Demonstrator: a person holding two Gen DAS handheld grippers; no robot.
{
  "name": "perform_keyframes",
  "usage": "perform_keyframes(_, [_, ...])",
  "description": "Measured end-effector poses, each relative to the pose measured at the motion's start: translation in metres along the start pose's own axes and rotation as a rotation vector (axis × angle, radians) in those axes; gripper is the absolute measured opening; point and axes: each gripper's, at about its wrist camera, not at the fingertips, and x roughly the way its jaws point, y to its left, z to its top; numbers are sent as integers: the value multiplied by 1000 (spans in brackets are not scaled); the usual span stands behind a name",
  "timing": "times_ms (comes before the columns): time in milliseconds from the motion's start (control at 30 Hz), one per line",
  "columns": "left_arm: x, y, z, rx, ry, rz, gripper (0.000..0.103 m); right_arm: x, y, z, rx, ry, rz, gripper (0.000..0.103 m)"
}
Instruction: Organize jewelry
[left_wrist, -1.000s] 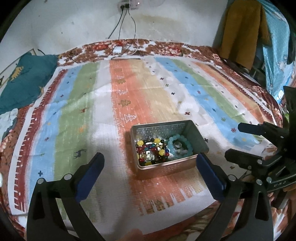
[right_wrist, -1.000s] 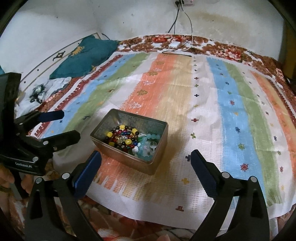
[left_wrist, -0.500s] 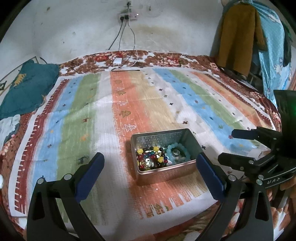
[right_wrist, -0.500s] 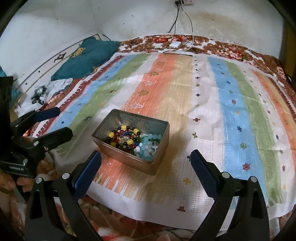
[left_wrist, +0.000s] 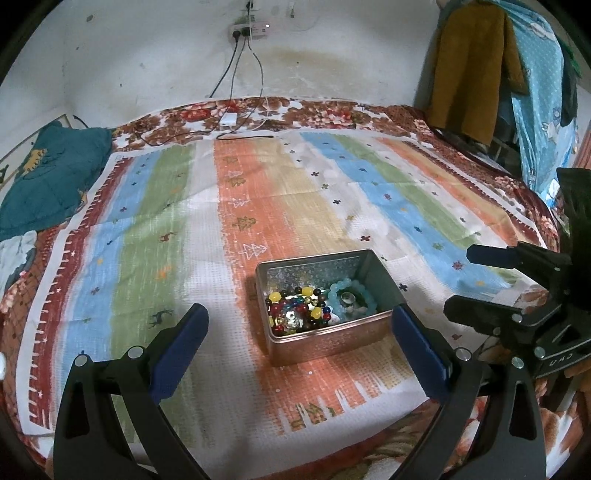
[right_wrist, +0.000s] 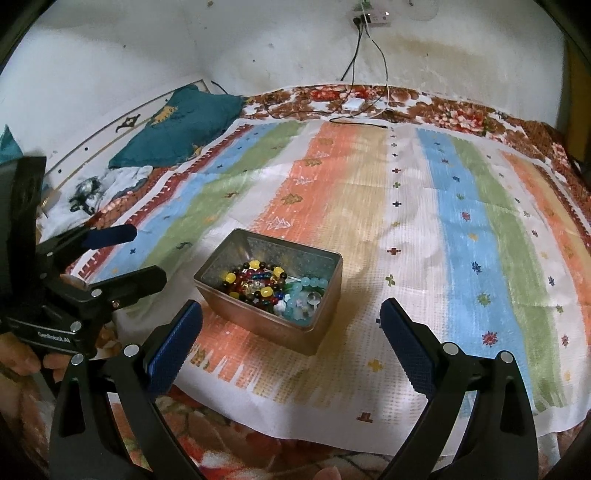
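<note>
A: White plastered wall behind, and a bed with a brown floral cover (left_wrist: 332, 114) under a cloth striped in orange, blue, green and white (left_wrist: 258, 192). Anything on it?

B: Only a lidless rectangular silver metal tin (left_wrist: 325, 339), set on the orange stripe near the cloth's front edge. Inside, a multicoloured glass-bead bracelet (left_wrist: 295, 306) at the left. At the right, a pale turquoise bead bracelet (left_wrist: 351, 291) around a small silver ring (left_wrist: 347, 296).

A: Why there?

B: Probably for reach: mouth up, close to both tools, everything gathered in one place. Seemingly little left to put away.

A: And the fingers?

B: Left gripper (left_wrist: 299, 310) spread wide, grasping nothing, hovering just short of the tin. Right gripper (right_wrist: 290, 305) likewise released and empty.

A: Room to move?

B: Plenty of bare cloth beyond the tin and to both sides. Tight only in front, with the cloth's hem near and the two tools close together.
</note>
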Motion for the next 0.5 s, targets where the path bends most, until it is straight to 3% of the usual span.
perform_keyframes(500, [2,-2,-1,14,15,-14,97,5,-1,0,3,23,-7,98])
